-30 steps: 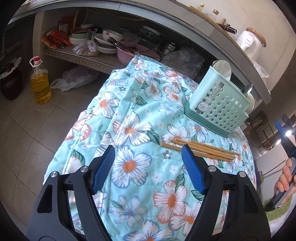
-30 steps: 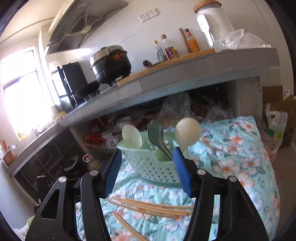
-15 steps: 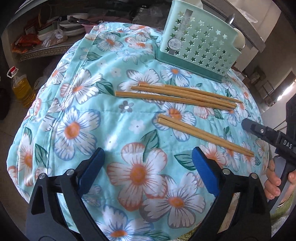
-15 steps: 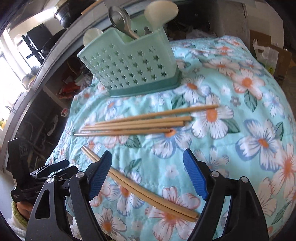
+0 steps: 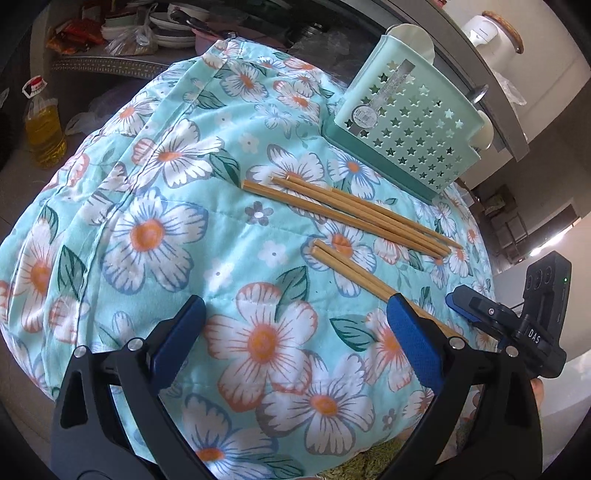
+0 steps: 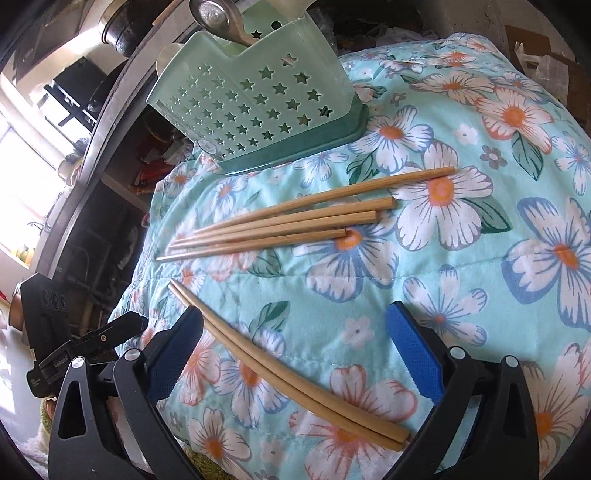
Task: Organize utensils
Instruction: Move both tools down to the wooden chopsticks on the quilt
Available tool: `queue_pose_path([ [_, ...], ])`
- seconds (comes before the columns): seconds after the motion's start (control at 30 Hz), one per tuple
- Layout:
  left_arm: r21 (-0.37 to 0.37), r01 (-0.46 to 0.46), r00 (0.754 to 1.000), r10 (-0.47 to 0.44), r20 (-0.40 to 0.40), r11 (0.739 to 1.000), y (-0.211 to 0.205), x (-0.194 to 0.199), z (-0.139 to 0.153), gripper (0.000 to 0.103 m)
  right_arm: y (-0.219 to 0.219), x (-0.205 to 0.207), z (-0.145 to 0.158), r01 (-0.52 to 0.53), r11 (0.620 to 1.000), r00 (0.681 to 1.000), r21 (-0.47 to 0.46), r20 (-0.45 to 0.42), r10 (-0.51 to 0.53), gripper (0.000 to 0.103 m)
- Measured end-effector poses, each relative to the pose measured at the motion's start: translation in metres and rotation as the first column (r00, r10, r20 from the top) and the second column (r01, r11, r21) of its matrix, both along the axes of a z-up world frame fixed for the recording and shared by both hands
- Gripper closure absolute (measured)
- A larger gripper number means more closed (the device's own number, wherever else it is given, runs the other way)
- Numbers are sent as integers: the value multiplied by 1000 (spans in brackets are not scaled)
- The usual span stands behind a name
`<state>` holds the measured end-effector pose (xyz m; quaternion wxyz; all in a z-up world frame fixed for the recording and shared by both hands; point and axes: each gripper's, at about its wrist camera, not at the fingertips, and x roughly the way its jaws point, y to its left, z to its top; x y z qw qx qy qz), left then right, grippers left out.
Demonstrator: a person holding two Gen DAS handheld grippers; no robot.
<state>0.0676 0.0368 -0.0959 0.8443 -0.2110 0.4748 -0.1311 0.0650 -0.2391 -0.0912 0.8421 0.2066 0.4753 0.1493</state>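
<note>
Several wooden chopsticks lie on a floral cloth: a bundle point(image 5: 351, 212) point(image 6: 295, 221) near a mint-green star-holed utensil holder point(image 5: 410, 129) point(image 6: 255, 107), and a separate pair point(image 5: 354, 269) point(image 6: 288, 365) closer to me. The holder has a metal spoon point(image 6: 218, 18) and pale spoons in it. My left gripper point(image 5: 295, 343) is open and empty above the cloth, its right finger over the pair's end. My right gripper point(image 6: 295, 354) is open and empty, with the pair lying between its fingers.
The floral cloth point(image 5: 155, 206) covers a rounded surface that drops off on all sides. A concrete counter with a shelf of dishes point(image 5: 173, 26) is behind. An oil bottle point(image 5: 42, 133) stands on the floor at the left. The right gripper shows in the left wrist view point(image 5: 517, 325).
Both grippers have tilted down from the counter toward the cloth and moved closer to the chopsticks. The right gripper now straddles the separate pair. Both stay open.
</note>
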Motion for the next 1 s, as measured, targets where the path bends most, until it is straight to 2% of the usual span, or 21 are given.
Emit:
queue_pose_path([
  [0.13,-3,-2,1000,2,-1,1000,2,0,0,8,-2,0,0,-6,1000,1000,12,0,6,6],
  [0.3,29,28,1000,-28,2,999,-1,0,0,8,-4,1,0,-8,1000,1000,21,-4,8,6],
  [0.53,-1,36,999,-36,28,999,4,-3,-4,8,-7,-2,1,-18,999,1000,26,2,18,6],
  [0.7,104,83,996,-86,29,991,-10,-5,-4,8,-18,-5,-1,-25,995,1000,102,13,24,6],
  [0.77,116,79,996,-82,26,990,-13,-5,-1,8,-22,-5,-2,-28,991,1000,127,10,27,6],
  [0.8,109,79,996,-83,28,991,-13,-5,1,8,-24,-5,-2,-31,990,1000,138,8,30,6],
  [0.87,50,113,992,-115,49,992,-16,-7,9,9,-26,-5,-3,-33,987,999,156,8,32,6],
  [1.0,-21,209,974,-206,97,978,-32,-9,21,8,-32,-5,-4,-32,983,999,181,9,31,6],
])
